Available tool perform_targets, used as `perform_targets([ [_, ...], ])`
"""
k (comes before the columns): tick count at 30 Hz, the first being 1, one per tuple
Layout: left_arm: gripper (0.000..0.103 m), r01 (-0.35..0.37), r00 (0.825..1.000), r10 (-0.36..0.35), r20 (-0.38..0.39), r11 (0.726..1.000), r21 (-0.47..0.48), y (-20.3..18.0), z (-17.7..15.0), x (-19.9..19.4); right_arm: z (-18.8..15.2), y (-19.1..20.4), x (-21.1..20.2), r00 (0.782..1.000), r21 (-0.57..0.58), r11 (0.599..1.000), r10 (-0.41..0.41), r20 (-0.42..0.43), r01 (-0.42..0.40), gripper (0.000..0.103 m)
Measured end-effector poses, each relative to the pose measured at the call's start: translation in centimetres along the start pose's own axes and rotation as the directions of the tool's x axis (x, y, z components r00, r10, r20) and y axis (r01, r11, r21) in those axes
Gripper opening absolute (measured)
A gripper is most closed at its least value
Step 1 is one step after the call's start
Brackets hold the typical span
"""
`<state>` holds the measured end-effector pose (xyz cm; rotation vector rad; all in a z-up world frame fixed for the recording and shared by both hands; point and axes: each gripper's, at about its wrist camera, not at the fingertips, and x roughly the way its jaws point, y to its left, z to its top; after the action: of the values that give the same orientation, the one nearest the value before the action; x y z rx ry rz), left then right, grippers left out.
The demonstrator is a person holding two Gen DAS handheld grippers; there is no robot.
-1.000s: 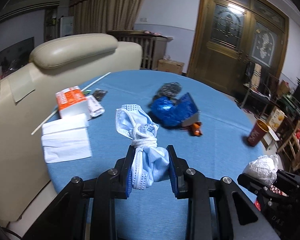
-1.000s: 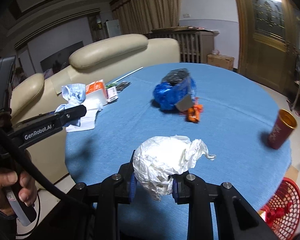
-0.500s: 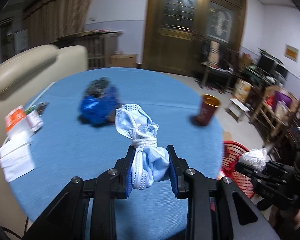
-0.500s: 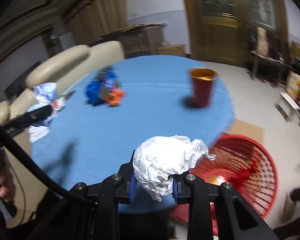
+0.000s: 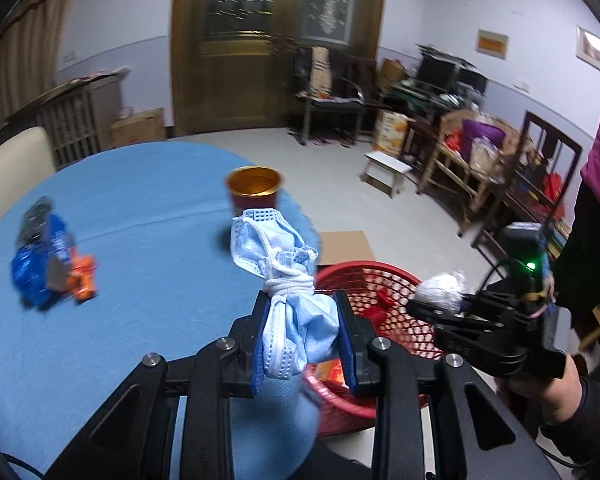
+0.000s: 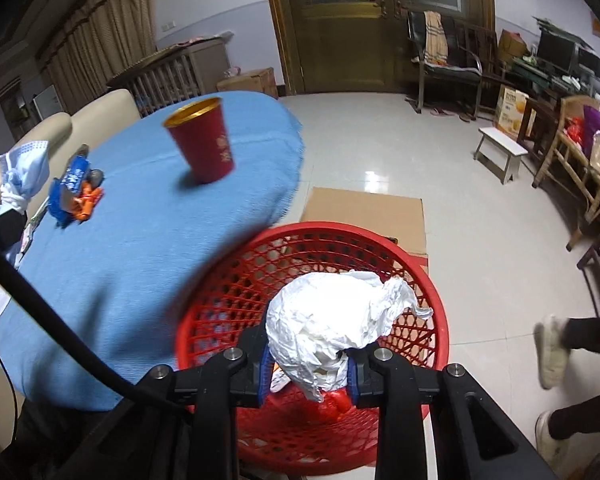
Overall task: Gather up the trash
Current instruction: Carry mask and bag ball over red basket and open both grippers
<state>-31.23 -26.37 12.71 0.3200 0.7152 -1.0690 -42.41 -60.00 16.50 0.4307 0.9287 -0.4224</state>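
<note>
My left gripper (image 5: pixel 303 344) is shut on a crumpled blue face mask (image 5: pixel 288 284), held over the table's near edge beside the red mesh basket (image 5: pixel 374 280). My right gripper (image 6: pixel 307 368) is shut on a white crumpled paper wad (image 6: pixel 332 320), held directly above the red mesh basket (image 6: pixel 420 280) on the floor. The right gripper also shows in the left wrist view (image 5: pixel 440 308) over the basket's far side. A little red trash lies inside the basket.
A round table with a blue cloth (image 6: pixel 148 216) holds a red cup (image 6: pixel 204 144), a blue wrapper (image 5: pixel 40 264) and an orange wrapper (image 5: pixel 84 276). Flat cardboard (image 6: pixel 372 208) lies behind the basket. A white stool (image 6: pixel 500 152), chairs and a person's feet (image 6: pixel 552 352) are to the right.
Both grippers have swung right, away from the sofa side of the table. The right gripper now hangs over the red basket; the left has come to the table edge beside it. Both still hold their trash.
</note>
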Motion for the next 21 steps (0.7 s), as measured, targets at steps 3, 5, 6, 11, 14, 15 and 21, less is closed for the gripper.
perform_targets([
  [3, 0.032, 0.02, 1.0, -0.02, -0.023, 0.999, 0.034, -1.5, 0.5, 1.7, 0.2, -1.3, 1.0, 1.0, 0.012, 1.0, 0.011, -0.022, -0.01, 0.031],
  [5, 0.032, 0.032, 0.999, -0.03, -0.042, 0.998, 0.046, -2.3, 0.8, 2.9, 0.2, -2.0, 1.6, 0.999, 0.017, 1.0, 0.015, -0.036, -0.015, 0.031],
  [6, 0.032, 0.037, 0.998, -0.035, -0.051, 0.998, 0.049, -2.5, 0.9, 3.4, 0.2, -2.1, 1.9, 0.999, 0.018, 1.0, 0.017, -0.041, -0.017, 0.031],
  [11, 0.035, 0.077, 0.991, -0.068, -0.112, 0.994, 0.075, -4.0, 0.9, 6.3, 0.6, -3.6, 2.4, 0.997, 0.046, 0.998, 0.045, -0.064, -0.042, 0.085],
  [14, 0.056, 0.087, 0.987, -0.075, -0.143, 0.993, 0.083, -4.7, 0.8, 7.8, 0.8, -4.0, 1.9, 0.998, 0.061, 0.997, 0.051, -0.036, -0.049, 0.086],
  [15, 0.059, 0.08, 0.987, -0.067, -0.149, 0.993, 0.086, -4.9, 0.7, 8.3, 0.9, -4.3, 1.7, 0.999, 0.069, 0.997, 0.043, -0.027, -0.041, 0.086],
  [21, 0.067, 0.074, 0.984, -0.061, -0.166, 0.995, 0.074, -4.7, 0.9, 8.9, 1.4, -7.3, -1.1, 0.999, 0.166, 0.986, -0.006, 0.05, -0.002, 0.086],
])
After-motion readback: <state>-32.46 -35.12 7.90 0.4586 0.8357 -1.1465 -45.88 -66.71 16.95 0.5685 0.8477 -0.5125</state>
